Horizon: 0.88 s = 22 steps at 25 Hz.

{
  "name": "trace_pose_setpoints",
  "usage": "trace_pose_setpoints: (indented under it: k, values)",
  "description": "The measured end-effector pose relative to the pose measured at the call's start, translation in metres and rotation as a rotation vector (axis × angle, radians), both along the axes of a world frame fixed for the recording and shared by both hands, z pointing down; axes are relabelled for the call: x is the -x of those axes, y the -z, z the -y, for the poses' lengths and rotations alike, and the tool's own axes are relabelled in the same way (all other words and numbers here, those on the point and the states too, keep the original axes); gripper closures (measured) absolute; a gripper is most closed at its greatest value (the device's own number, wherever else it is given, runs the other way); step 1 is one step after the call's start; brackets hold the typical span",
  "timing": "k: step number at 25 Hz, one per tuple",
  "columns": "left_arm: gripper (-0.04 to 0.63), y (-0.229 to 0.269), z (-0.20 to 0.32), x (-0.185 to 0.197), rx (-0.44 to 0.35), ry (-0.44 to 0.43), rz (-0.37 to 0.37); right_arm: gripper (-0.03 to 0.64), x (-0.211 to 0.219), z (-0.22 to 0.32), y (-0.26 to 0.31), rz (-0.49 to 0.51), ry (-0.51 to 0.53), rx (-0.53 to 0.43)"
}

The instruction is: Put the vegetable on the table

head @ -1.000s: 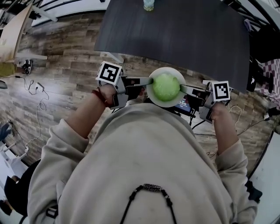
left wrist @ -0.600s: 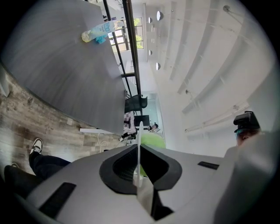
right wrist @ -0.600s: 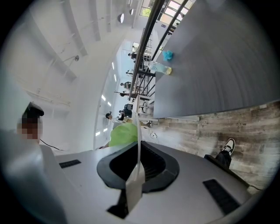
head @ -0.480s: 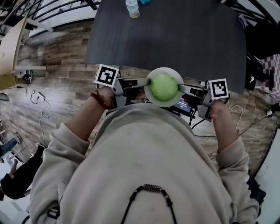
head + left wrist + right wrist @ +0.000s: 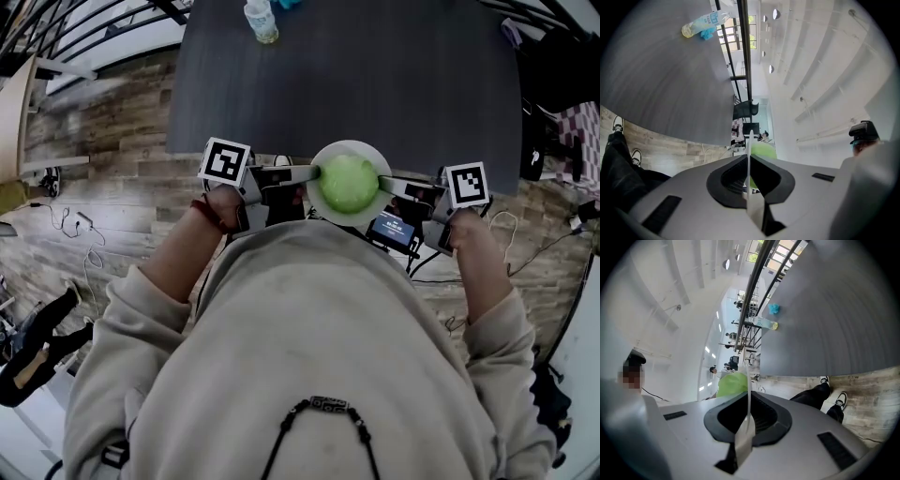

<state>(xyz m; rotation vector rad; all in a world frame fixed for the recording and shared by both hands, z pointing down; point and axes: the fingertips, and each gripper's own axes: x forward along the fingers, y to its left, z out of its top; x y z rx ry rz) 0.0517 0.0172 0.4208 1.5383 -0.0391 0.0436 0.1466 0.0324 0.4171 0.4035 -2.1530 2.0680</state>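
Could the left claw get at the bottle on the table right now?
Probably not: the left claw is shut on the rim of the plate carrying the vegetable, and the bottle sits at the far side of the table.

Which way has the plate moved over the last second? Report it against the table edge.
Yes, toward the table. The plate sat just short of its near edge; now its rim overlaps that edge.

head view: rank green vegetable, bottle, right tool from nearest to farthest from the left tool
1. The green vegetable, on the plate that the left tool grips, right beside it.
2. The right tool, clamped on the plate's opposite rim.
3. The bottle, far back on the dark table.
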Motion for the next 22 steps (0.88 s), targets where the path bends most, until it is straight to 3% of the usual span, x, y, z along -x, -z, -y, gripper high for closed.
trace_pose_setpoints:
  k: [7,11,22]
  values:
    - [0.574,-0.002,0.016,-0.007,-0.026,-0.067,-0.008,0.591,-0.005,0.007,0.001,-0.021,-0.082,-0.008]
    - [0.574,-0.002,0.065,-0.025,-0.001,-0.097,-0.017,0.591,-0.022,0.054,-0.001,-0.02,-0.12,0.008]
    - [0.574,-0.002,0.115,-0.013,0.007,-0.149,-0.034,0.591,-0.008,0.1,0.001,-0.033,-0.181,0.011]
